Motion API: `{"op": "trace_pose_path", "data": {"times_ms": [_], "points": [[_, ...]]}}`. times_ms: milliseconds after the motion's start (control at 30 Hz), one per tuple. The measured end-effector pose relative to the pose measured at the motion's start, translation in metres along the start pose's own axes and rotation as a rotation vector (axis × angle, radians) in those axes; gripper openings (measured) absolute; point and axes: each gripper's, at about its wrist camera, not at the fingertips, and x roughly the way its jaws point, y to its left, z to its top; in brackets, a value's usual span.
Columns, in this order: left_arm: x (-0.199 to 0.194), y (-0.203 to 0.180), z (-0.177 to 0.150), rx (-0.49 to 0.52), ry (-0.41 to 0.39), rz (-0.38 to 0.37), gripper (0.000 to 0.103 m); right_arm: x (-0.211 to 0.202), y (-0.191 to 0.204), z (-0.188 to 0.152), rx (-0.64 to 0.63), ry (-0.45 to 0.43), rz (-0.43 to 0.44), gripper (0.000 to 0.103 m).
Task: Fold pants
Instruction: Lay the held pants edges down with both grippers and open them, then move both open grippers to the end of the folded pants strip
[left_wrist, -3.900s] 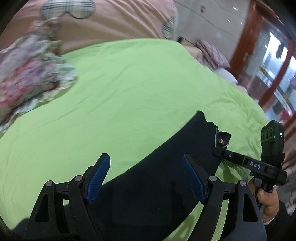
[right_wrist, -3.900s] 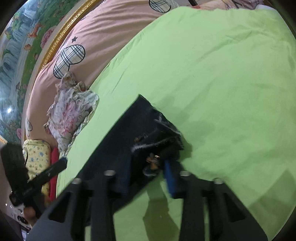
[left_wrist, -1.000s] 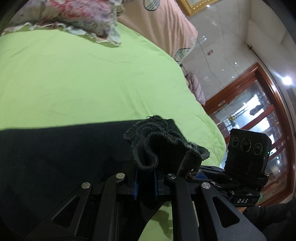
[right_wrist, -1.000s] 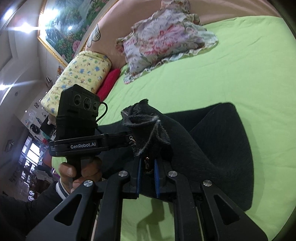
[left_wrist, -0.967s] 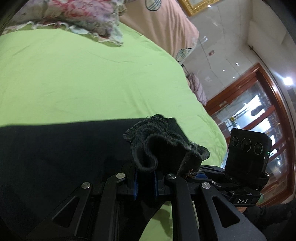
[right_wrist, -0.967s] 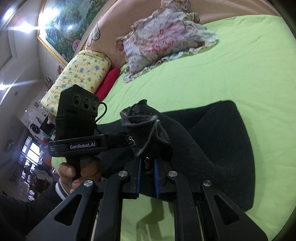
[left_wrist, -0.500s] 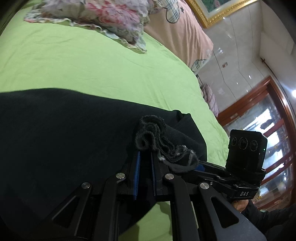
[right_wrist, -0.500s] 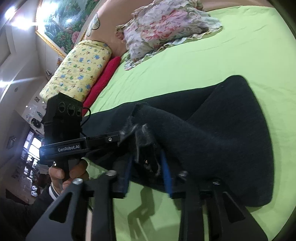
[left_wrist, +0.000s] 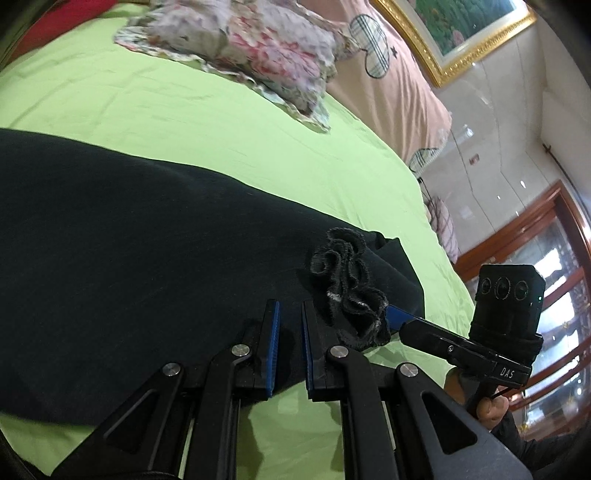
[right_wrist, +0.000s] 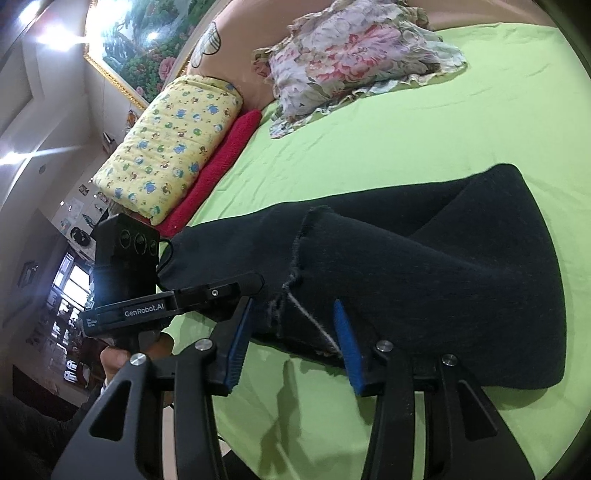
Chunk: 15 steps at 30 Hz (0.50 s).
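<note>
Black pants (left_wrist: 147, 236) lie folded over on the green bed sheet (left_wrist: 221, 122); they also show in the right wrist view (right_wrist: 443, 266). The frayed hem end (left_wrist: 347, 295) lies bunched on top near the bed's front edge. My left gripper (left_wrist: 290, 314) is slightly open, its blue pads just apart, resting on the pants with nothing between them. My right gripper (right_wrist: 291, 314) is open wide, and the frayed hem (right_wrist: 295, 280) lies loose between its fingers. The right gripper also shows in the left wrist view (left_wrist: 399, 317), beside the hem.
A floral pillow (left_wrist: 251, 48) lies at the head of the bed, also in the right wrist view (right_wrist: 351, 48). A yellow patterned pillow (right_wrist: 170, 140) and a red one (right_wrist: 218, 166) sit at the bed's left side. A pink headboard (left_wrist: 388, 85) stands behind.
Both grippers lowered the hem end onto the pants and let go. The left jaws parted a little and the right jaws opened wide. The top layer now lies flat.
</note>
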Motion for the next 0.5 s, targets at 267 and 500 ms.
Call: {"op": "trace_pose_path", "data": {"times_ms": [267,500], "points": [[-0.036,0.011,-0.012,-0.096,-0.080,0.051,0.013,0.002,0.011,0.002,-0.012,-0.001,0.020,0.047],[-0.074,0.022,-0.031,-0.182,-0.190,0.124,0.032,0.006,0.022,0.005,-0.038,0.005,0.030,0.051]]}}
